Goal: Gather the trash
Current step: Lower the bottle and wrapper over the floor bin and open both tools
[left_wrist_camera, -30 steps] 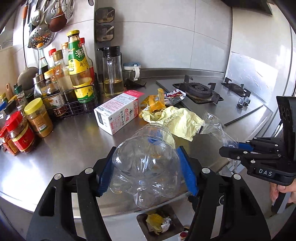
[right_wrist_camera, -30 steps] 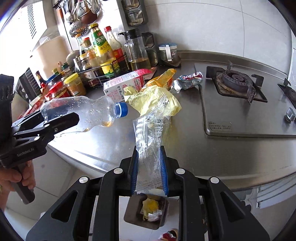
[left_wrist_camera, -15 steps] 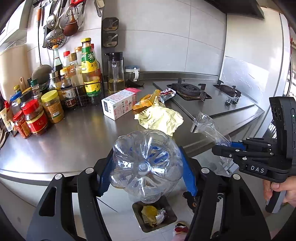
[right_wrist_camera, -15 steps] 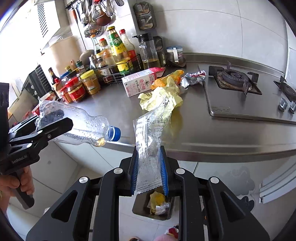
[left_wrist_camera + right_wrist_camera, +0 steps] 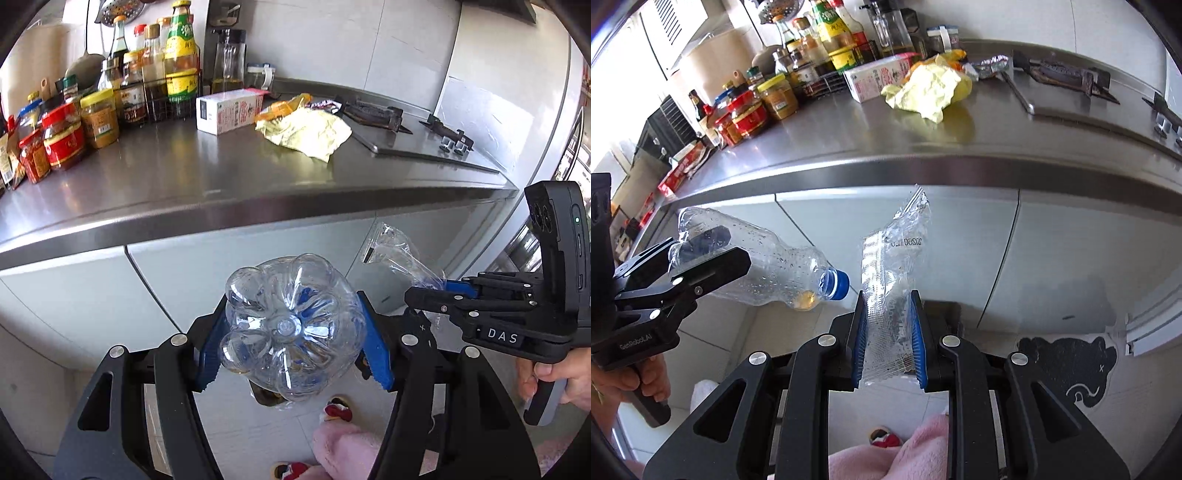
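Both your tongs dropped below the steel table: left tongs clamp clear plastic bottle, blue cap pointing away; right tongs pinch clear crinkled wrapper upright.

bin: almost wholly hidden behind bottle, contents unseen | slippers: partly covered by pink sleeve | jars: leftmost cut off by picture edge, labels too small to read | wrapper: print blurred, lower end hidden between jaws
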Motion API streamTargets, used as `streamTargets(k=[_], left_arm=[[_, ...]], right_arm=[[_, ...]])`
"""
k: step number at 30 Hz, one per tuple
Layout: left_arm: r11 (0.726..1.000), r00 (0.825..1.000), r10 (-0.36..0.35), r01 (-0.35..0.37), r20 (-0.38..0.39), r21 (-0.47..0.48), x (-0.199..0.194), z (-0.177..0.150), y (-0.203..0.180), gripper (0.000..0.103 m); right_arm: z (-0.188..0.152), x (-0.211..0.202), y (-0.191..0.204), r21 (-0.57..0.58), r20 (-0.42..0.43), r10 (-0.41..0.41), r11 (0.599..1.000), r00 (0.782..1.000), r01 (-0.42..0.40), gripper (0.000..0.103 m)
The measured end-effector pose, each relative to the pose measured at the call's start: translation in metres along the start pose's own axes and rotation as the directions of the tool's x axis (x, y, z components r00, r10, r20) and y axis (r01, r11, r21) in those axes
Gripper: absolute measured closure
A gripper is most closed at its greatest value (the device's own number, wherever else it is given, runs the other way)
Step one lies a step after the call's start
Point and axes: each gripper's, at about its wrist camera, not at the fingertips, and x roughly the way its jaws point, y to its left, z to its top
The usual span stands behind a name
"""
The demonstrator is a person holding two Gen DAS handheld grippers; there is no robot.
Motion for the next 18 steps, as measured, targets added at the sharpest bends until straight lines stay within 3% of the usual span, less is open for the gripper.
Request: streamTargets(k=[8, 18], left_arm=[[0.998, 0.991, 0.009, -0.017, -0.136, -0.054, 0.068, -0.039, 0.022, 0.043], [0.981, 0.967, -0.005, -0.045, -0.256, -0.188, 0.173, -0.068, 0.059, 0.043]], right_arm=[[-0.027, 0.076, -0.026, 0.046, -0.142, -0.014, 0.999, 0.990, 0.021, 0.080], [-0.051, 0.181, -0.049, 0.060, -0.283, 0.003, 0.998, 0.959, 0.015, 0.080]])
